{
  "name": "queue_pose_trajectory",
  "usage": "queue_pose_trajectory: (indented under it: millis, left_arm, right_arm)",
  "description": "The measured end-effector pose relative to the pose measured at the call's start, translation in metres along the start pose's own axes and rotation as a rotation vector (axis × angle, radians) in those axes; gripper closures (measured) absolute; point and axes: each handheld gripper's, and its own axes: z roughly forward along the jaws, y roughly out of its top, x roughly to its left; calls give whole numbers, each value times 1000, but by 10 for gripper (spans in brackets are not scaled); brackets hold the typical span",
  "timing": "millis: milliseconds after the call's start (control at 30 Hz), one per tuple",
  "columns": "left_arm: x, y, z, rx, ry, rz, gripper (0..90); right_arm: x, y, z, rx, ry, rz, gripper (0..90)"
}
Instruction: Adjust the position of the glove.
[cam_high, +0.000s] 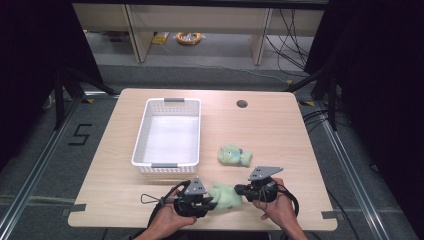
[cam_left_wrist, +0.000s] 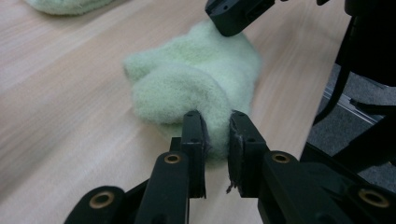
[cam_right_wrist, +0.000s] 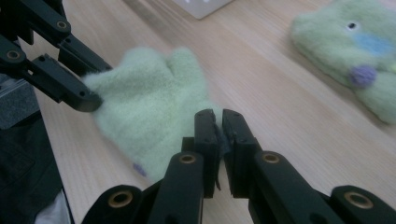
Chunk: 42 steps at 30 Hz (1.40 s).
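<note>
Pale green fleece mitten (cam_high: 226, 195) at the near edge of the worktop (cam_high: 280, 125), centred between the two hands, lifted or just clear of the wood; contact with the surface not resolvable. Long axis roughly left-right across the near edge, one end toward each gripper. Left gripper (cam_high: 209, 201) pinched onto the mitten's left end, fleece squeezed between nearly closed jaws, as seen in the left gripper view (cam_left_wrist: 215, 128). Right gripper (cam_high: 239, 190) clamped on the opposite end, jaws almost together on a thin fold (cam_right_wrist: 219, 122). Both hands equally close; neither the nearer one.

Judged next: carry toward the white basket (cam_high: 141, 145), lying beyond and slightly left of the mitten, so left hand leading, right following. Basket interior bare.

Second mitten (cam_high: 235, 156), same green with a blue and purple face patch, flat on the worktop beyond the right gripper, well apart from the held one, just right of the basket.

Count: mittens two, basket one, grippers two. Round cable hole (cam_high: 242, 104) at the far side of the worktop.
</note>
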Motion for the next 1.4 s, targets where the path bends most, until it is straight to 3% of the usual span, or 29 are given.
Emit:
queue_pose_trajectory:
  millis: [133, 300, 433, 567, 633, 667, 700, 833, 867, 933, 967, 1067, 1167, 1367, 1400]
  left_arm:
    - [5, 3, 3, 17, -3, -21, 773]
    - [8, 4, 8, 29, 0, -9, 771]
    - [8, 0, 11, 43, -1, -14, 766]
    - [9, 0, 12, 51, 7, -7, 753]
    - [9, -1, 12, 54, 5, -9, 746]
    - [10, -1, 12, 54, 4, -5, 736]
    - [11, -1, 11, 69, 11, 13, 726]
    - [9, -2, 11, 62, 14, -1, 666]
    - [11, -2, 9, 76, 21, 15, 648]
    - [10, -2, 8, 64, 21, -8, 616]
    - [11, -1, 7, 74, 29, 5, 593]
    - [11, -2, 3, 52, 21, -32, 538]
    - [11, -2, -3, 36, 28, -42, 475]
    - [12, -7, -18, 19, 29, -44, 392]
    - [12, -9, -19, 19, 31, -65, 375]
  right_arm:
    - [-5, -3, -2, -4, -13, 30, 853]
    - [-9, -3, -1, 18, -24, 47, 852]
    - [-9, -6, 6, 14, -26, 46, 851]
    - [-9, -7, 9, 56, -33, 30, 848]
    - [-9, -8, 12, 41, -34, 35, 845]
    - [-9, -7, 11, 64, -36, 34, 843]
    - [-9, -8, 12, 57, -40, 29, 840]
    - [-9, -8, 13, 53, -43, 27, 821]
    - [-9, -8, 13, 53, -42, 29, 814]
    - [-9, -8, 13, 52, -45, 29, 796]
    - [-10, -8, 14, 46, -56, 10, 784]
    - [-9, -7, 12, 59, -49, 37, 736]
    - [-9, -7, 10, 63, -51, 45, 676]
    - [-13, -3, 4, 17, -80, 66, 558]
    - [-14, -2, 3, 4, -81, 61, 546]
